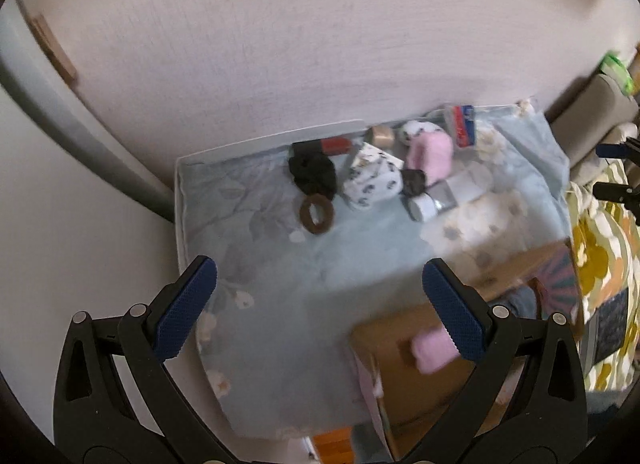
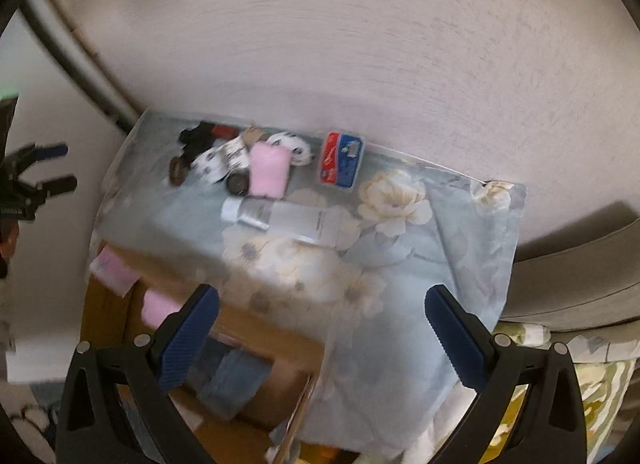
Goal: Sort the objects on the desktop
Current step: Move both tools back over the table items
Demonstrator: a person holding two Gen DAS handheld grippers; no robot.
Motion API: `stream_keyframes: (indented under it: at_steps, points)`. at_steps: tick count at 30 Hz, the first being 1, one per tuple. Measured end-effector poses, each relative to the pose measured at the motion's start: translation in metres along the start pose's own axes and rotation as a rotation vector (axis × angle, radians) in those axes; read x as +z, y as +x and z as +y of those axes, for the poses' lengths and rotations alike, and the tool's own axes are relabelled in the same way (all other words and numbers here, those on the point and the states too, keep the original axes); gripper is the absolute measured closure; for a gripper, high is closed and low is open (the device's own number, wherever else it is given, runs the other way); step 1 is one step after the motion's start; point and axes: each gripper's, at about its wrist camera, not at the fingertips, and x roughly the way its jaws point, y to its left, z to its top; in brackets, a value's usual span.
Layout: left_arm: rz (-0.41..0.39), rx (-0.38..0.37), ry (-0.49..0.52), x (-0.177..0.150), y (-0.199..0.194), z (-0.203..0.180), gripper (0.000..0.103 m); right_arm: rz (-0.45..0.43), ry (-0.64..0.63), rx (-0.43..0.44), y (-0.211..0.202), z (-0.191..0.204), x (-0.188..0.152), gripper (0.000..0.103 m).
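Lying flat on floral cloth (image 2: 460, 232): white tube (image 2: 286, 220), light, slippery, squashable, best pinched mid-body; left gripper (image 1: 320, 308) and right gripper (image 2: 322, 328) both gape wide, empty.

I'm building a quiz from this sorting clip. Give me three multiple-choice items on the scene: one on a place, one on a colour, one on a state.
1. Where does the red-and-blue packet lie?
A. at the cloth's far edge by the wall
B. inside the cardboard box
C. between the right gripper's fingers

2. What colour is the hair tie ring lying apart from the pile?
A. green
B. brown
C. white

3. How do the left gripper and right gripper stand?
A. both shut on items
B. left shut on something, right open
C. both open, holding nothing

Answers: 1 A, it sits beside the wall; 2 B, the ring is brown; 3 C, the fingers stand wide apart.
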Motion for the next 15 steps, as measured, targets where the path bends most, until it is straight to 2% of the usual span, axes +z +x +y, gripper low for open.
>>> stream_keyframes:
  at_steps: [6,15]
  points:
    - [0.019,0.0,0.018,0.009,0.062,-0.001,0.006,-0.027,0.118,0.022,0.051,-0.009,0.03,0.0]
    - [0.039,0.0,-0.009,0.017,0.135,0.0,0.012,-0.072,0.228,-0.041,0.126,-0.01,0.071,0.0]
